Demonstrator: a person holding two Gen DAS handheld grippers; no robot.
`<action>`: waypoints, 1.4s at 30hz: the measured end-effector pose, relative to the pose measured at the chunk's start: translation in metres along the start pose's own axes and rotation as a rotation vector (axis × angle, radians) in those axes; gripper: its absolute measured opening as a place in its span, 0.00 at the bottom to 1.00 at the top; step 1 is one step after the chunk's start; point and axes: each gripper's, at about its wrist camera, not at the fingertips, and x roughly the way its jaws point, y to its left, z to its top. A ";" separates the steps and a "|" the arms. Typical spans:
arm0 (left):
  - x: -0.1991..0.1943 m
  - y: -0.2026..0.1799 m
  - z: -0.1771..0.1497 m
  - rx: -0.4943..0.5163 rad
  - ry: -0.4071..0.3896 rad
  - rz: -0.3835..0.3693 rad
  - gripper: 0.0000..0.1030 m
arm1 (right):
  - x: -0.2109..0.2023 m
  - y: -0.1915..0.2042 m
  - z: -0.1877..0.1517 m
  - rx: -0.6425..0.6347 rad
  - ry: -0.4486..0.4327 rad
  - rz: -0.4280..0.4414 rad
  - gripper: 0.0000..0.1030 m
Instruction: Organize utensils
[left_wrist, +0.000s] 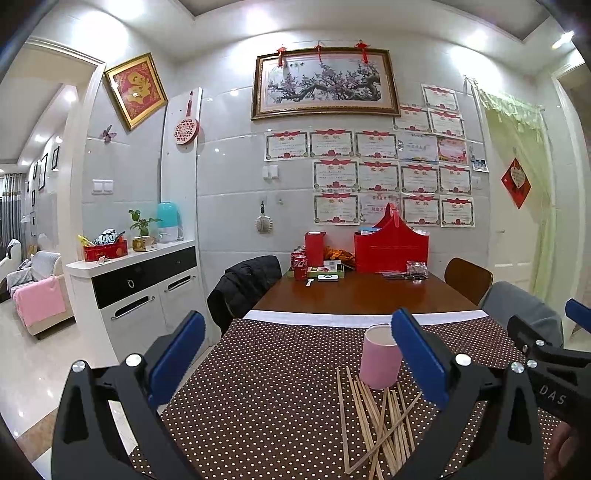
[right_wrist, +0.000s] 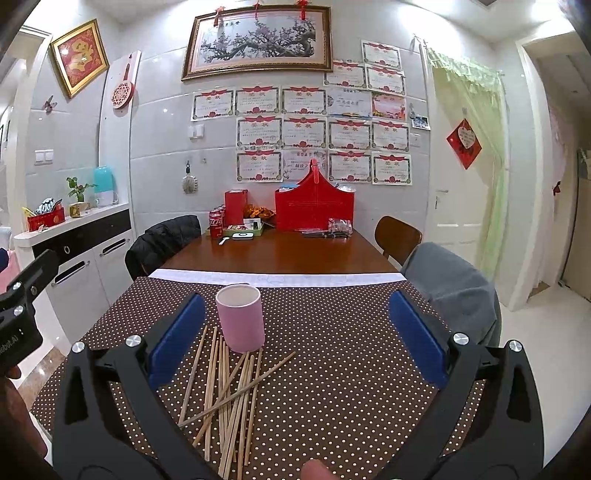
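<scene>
A pink cup (left_wrist: 380, 356) (right_wrist: 241, 318) stands upright and empty on the brown dotted mat (left_wrist: 266, 391) (right_wrist: 351, 369). Several wooden chopsticks (left_wrist: 376, 424) (right_wrist: 229, 398) lie in a loose crossed pile just in front of the cup. My left gripper (left_wrist: 299, 354) is open and empty, above the mat to the left of the cup and pile. My right gripper (right_wrist: 297, 332) is open and empty, above the mat to the right of the cup; its left finger (right_wrist: 177, 338) is beside the pile. The right gripper shows at the right edge of the left wrist view (left_wrist: 546, 350).
The far half of the wooden table (right_wrist: 280, 254) holds a red gift box (right_wrist: 314, 208), soda cans (right_wrist: 216, 223) and small items. Chairs with a black jacket (right_wrist: 162, 240) and grey cloth (right_wrist: 450, 288) flank the table. A white cabinet (left_wrist: 140, 291) stands at left.
</scene>
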 end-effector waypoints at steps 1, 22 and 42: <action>0.000 0.000 0.000 0.001 0.000 -0.002 0.96 | 0.000 0.000 0.000 -0.001 0.000 -0.001 0.95; -0.001 -0.002 0.000 -0.002 -0.003 -0.002 0.96 | -0.001 0.002 0.006 0.003 0.002 0.017 0.95; 0.100 0.012 -0.076 0.033 0.342 -0.041 0.96 | 0.074 -0.008 -0.032 0.031 0.283 0.028 0.95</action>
